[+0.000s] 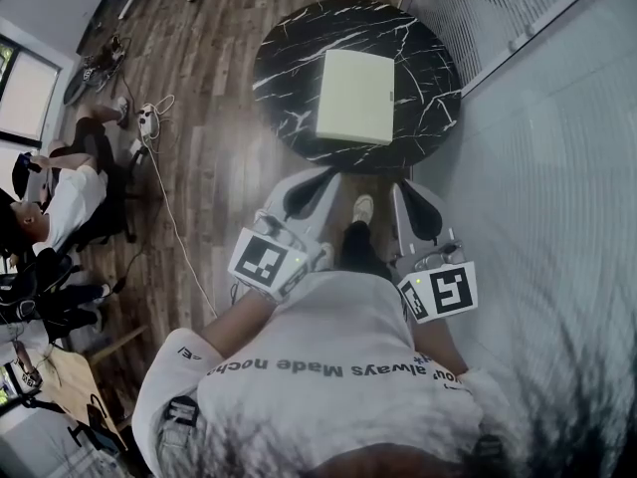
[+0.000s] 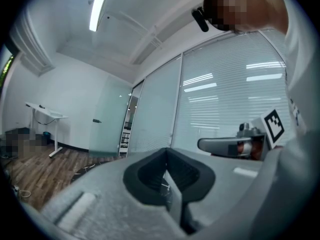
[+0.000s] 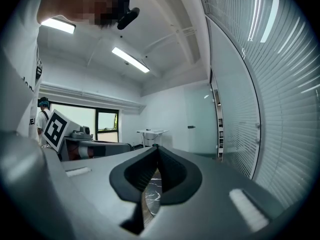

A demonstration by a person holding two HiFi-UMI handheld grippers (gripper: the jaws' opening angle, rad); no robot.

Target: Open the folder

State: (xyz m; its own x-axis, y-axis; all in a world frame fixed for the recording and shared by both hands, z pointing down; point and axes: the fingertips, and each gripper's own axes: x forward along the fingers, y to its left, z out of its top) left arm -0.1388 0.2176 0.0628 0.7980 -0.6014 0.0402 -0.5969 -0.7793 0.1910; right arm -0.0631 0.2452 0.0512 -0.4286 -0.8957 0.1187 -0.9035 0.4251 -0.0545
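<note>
A pale yellow-green folder (image 1: 355, 97) lies closed and flat on a round black marble table (image 1: 289, 68) in the head view. Both grippers hover short of the table's near edge, pointing toward it. My left gripper (image 1: 323, 175) is shut with nothing in it, its tips meeting in the left gripper view (image 2: 166, 152). My right gripper (image 1: 406, 189) is also shut and empty, with jaws closed in the right gripper view (image 3: 156, 148). A strip of the marble table (image 3: 152, 196) shows through the gap below those jaws. The folder is hidden in both gripper views.
A glass wall with blinds (image 1: 537, 118) runs along the right of the table. A seated person (image 1: 60, 202) and cables (image 1: 149, 118) are on the wooden floor (image 1: 209, 167) to the left. My own shoe (image 1: 363, 207) shows between the grippers.
</note>
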